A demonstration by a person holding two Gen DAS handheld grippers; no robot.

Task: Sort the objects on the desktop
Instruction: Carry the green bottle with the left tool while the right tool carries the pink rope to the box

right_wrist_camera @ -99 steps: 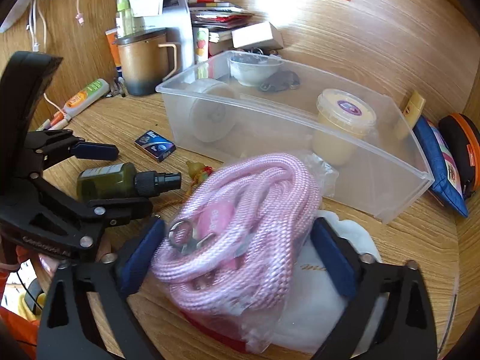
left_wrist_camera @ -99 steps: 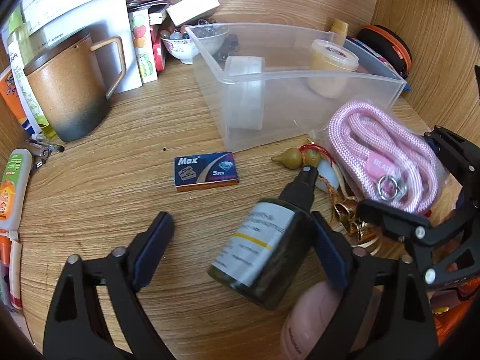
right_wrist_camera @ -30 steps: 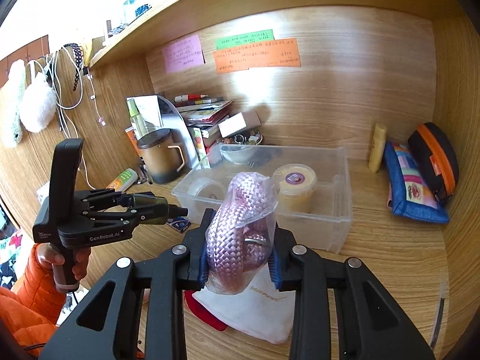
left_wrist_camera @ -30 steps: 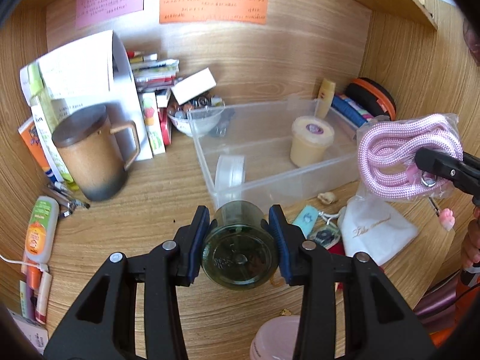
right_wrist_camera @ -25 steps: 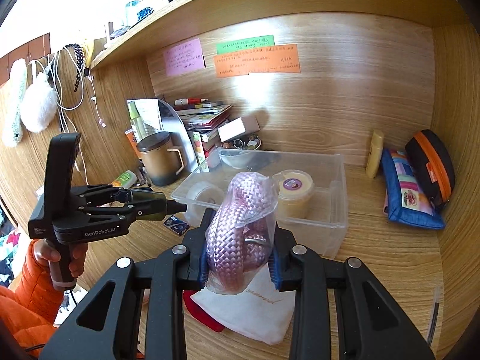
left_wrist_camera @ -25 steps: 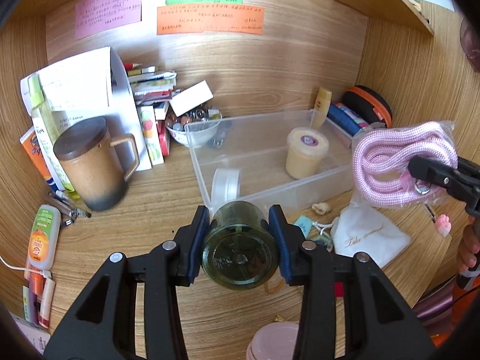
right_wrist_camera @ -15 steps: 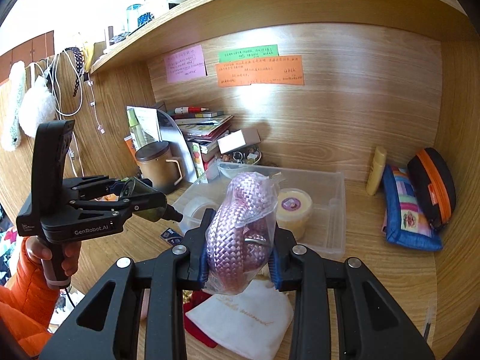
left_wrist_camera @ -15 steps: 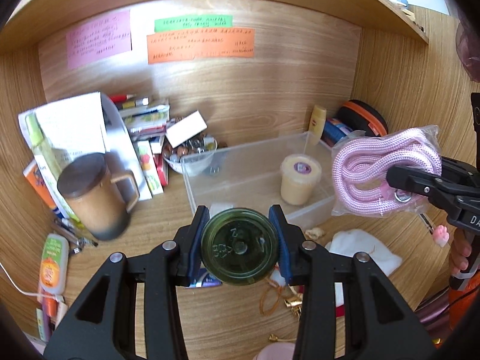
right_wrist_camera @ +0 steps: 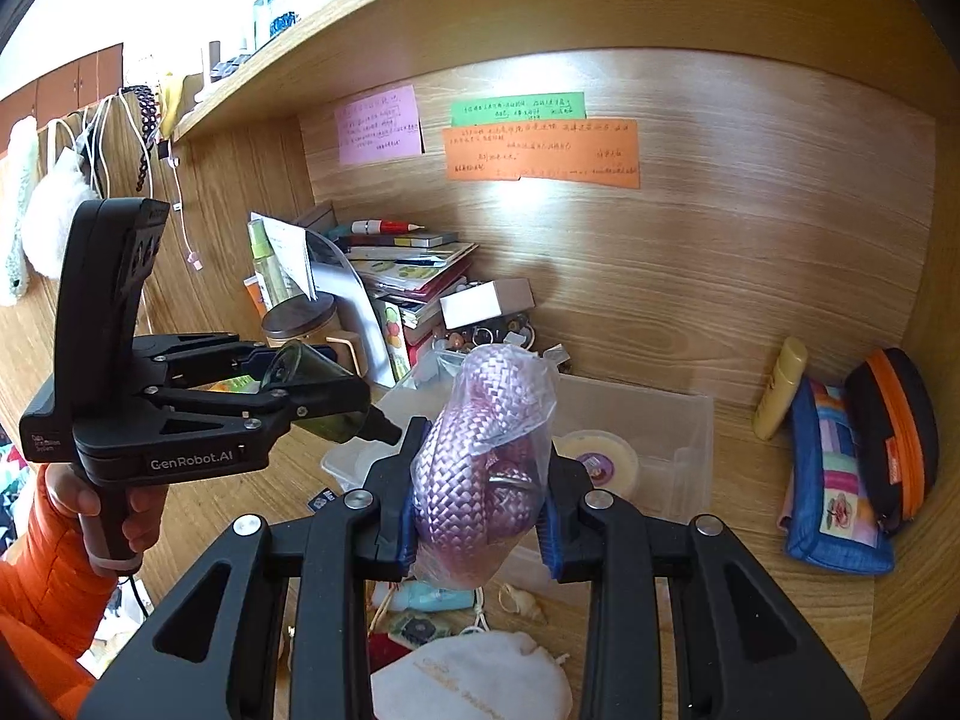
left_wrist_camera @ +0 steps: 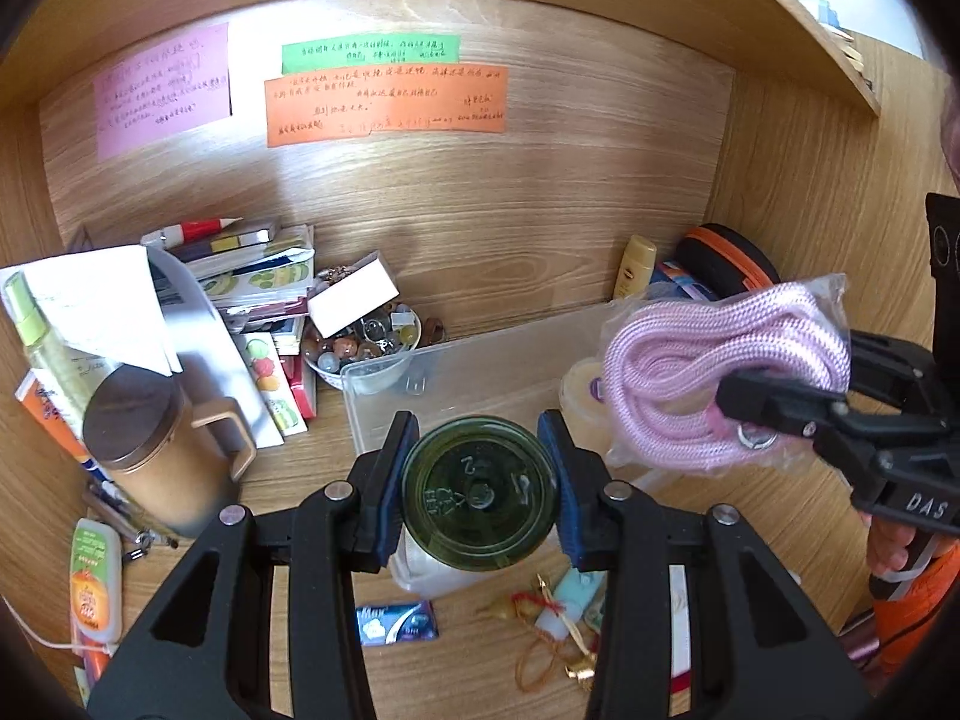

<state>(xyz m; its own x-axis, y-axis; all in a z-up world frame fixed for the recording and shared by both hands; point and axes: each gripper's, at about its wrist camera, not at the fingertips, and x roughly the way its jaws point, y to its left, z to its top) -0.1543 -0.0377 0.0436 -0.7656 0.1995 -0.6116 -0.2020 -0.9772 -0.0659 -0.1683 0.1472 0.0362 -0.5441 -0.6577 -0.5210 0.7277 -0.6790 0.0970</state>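
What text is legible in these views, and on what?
"GenRobot.AI": side of left gripper
"DAS": side of right gripper
"2": base of green bottle held in left gripper
"Max": blue box on desk
Sticky notes: handwritten, too small to read
White pouch: script lettering, unreadable
Tube, left: print blurred

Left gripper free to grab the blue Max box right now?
Probably not: the left gripper is shut on the green bottle, so its fingers are occupied. The blue box lies unobstructed on the desk below.
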